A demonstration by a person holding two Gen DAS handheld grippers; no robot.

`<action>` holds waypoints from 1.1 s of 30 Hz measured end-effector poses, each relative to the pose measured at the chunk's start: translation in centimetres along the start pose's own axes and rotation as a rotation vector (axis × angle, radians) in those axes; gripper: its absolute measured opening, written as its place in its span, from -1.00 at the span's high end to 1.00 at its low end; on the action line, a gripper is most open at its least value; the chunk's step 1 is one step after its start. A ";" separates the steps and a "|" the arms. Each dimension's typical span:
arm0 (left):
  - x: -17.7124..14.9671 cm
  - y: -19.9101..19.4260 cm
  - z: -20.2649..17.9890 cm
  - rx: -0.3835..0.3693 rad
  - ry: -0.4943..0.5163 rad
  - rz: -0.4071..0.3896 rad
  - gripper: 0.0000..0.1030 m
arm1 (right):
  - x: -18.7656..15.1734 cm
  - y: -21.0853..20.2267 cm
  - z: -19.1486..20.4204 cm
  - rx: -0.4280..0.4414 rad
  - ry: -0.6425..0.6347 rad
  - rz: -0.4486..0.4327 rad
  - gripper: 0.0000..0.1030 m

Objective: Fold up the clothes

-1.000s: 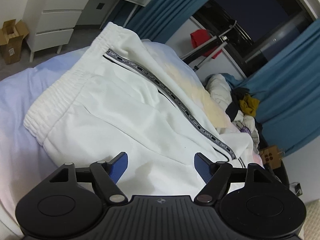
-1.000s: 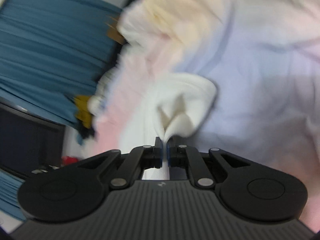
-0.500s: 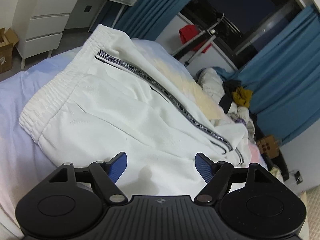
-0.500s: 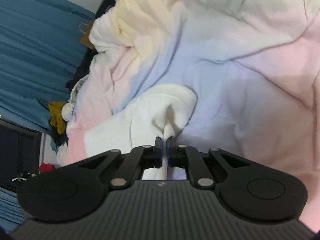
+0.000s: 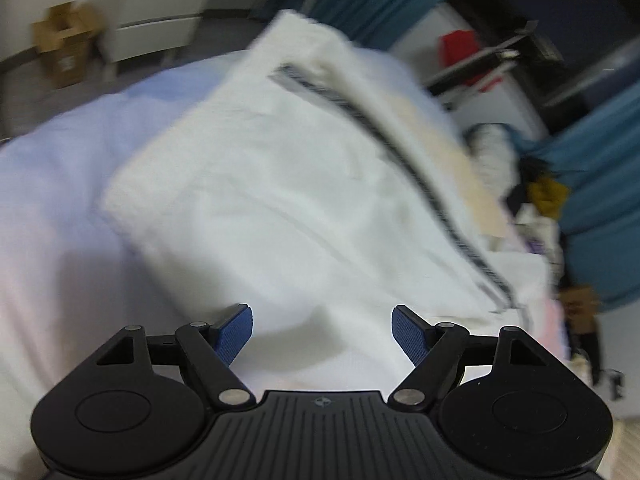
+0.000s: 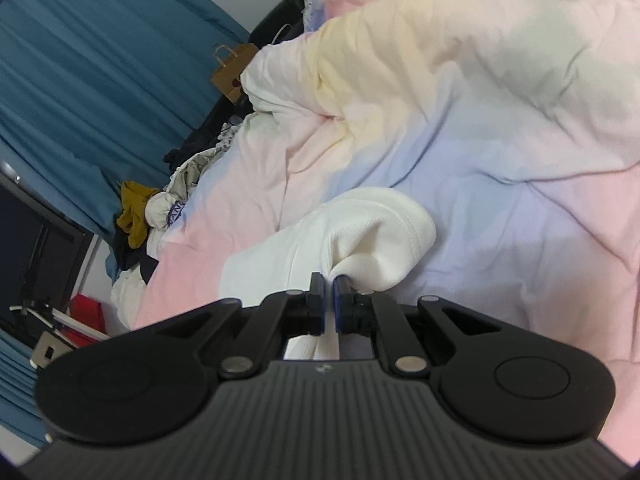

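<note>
White shorts (image 5: pixel 296 200) with an elastic waistband and a black-and-white side stripe (image 5: pixel 420 168) lie spread on the pastel bed cover (image 5: pixel 60 184). My left gripper (image 5: pixel 322 330) is open and empty, just above the near part of the shorts. In the right wrist view my right gripper (image 6: pixel 329 300) is shut on a bunched hem of the white shorts (image 6: pixel 360 240), held over the bed cover (image 6: pixel 500 140).
A pile of other clothes (image 5: pixel 536 196) lies at the far side of the bed, also in the right wrist view (image 6: pixel 160 208). Blue curtains (image 6: pixel 80 80), a white drawer unit (image 5: pixel 168 12), a cardboard box (image 5: pixel 64 52) and a paper bag (image 6: pixel 232 72) stand around the bed.
The left gripper view has swung and blurred, moving lower over the shorts, still open. The right gripper has moved with the hem, still pinching it.
</note>
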State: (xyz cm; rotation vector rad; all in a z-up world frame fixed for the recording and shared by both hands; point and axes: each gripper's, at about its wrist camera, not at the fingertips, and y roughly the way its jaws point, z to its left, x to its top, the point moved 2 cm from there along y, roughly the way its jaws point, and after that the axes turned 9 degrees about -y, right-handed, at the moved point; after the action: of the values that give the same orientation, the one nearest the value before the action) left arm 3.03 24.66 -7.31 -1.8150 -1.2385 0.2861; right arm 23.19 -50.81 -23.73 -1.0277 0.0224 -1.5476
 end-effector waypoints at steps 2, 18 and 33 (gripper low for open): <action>0.6 0.1 0.6 0.086 -0.027 0.023 -0.54 | -0.1 -0.1 0.2 -0.005 -0.010 -0.003 0.85; 3.3 4.0 6.0 -0.035 -0.357 0.114 -0.52 | -0.4 -1.1 1.3 -0.019 -0.063 -0.029 0.84; 5.1 -0.8 1.8 -0.096 -0.196 -0.034 0.80 | -0.7 1.9 -0.1 0.007 -0.025 0.007 0.85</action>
State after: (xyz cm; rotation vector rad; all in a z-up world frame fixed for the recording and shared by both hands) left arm 3.90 29.97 -6.31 -1.8800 -1.4389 0.3988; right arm 24.56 -50.78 -25.22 -1.0405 0.0034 -1.5274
